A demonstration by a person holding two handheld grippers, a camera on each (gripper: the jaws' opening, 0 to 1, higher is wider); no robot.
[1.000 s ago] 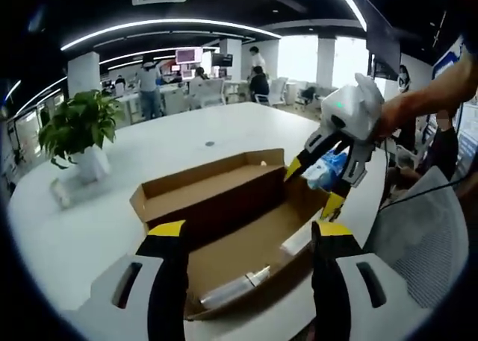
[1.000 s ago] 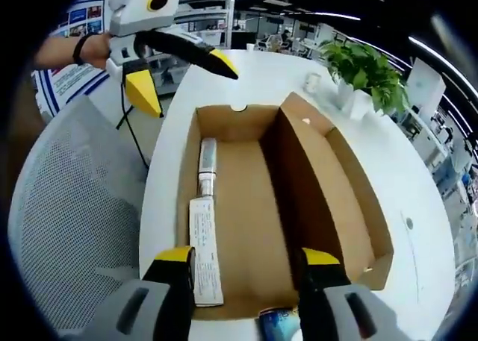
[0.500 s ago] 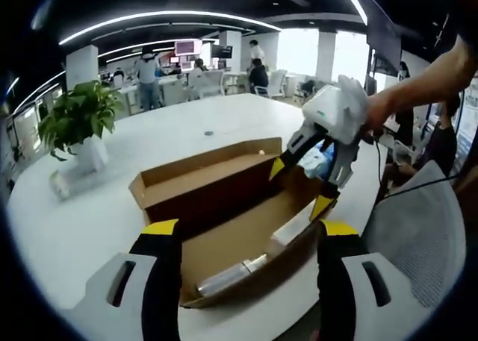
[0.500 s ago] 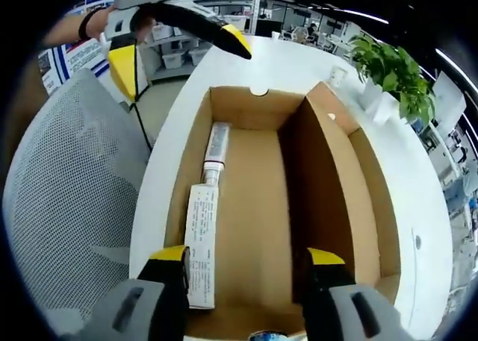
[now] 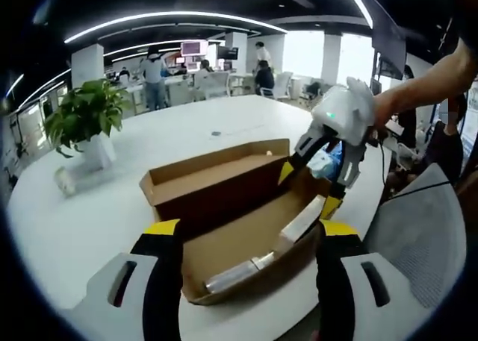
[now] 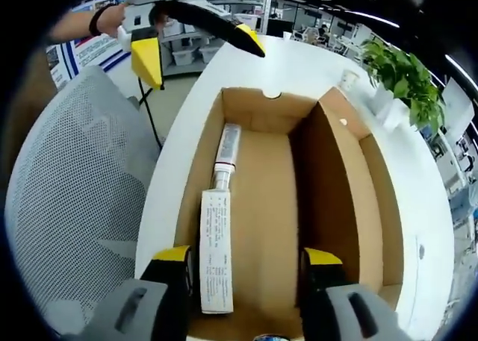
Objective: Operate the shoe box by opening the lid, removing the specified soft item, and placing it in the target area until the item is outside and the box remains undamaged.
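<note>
In the left gripper view, the left tool (image 5: 243, 240) has its two jaws spread wide, with nothing between them. Beyond them the box (image 5: 224, 214) stands open on the white tabletop (image 5: 112, 184), its lid (image 5: 216, 180) folded back to the far side. The long axis of the box runs from near left to far right. A tube (image 5: 237, 274) and a flat white packet (image 5: 301, 223) lie in line along the near wall. The right tool (image 5: 314, 184) hangs over the far right end of the box and pinches a soft blue-white item (image 5: 328, 162), which is above the box rim. A plant (image 5: 82, 117) stands far left.

In the right gripper view, the right tool (image 6: 246, 263) looks down along the box (image 6: 269, 221); the long axis points away from the camera. The tube (image 6: 226, 151) and packet (image 6: 215, 259) lie lengthwise along the left wall. The left tool (image 6: 198, 46) is beyond the far end, jaws apart. A mesh chair (image 6: 75, 207) is at the left.
</note>
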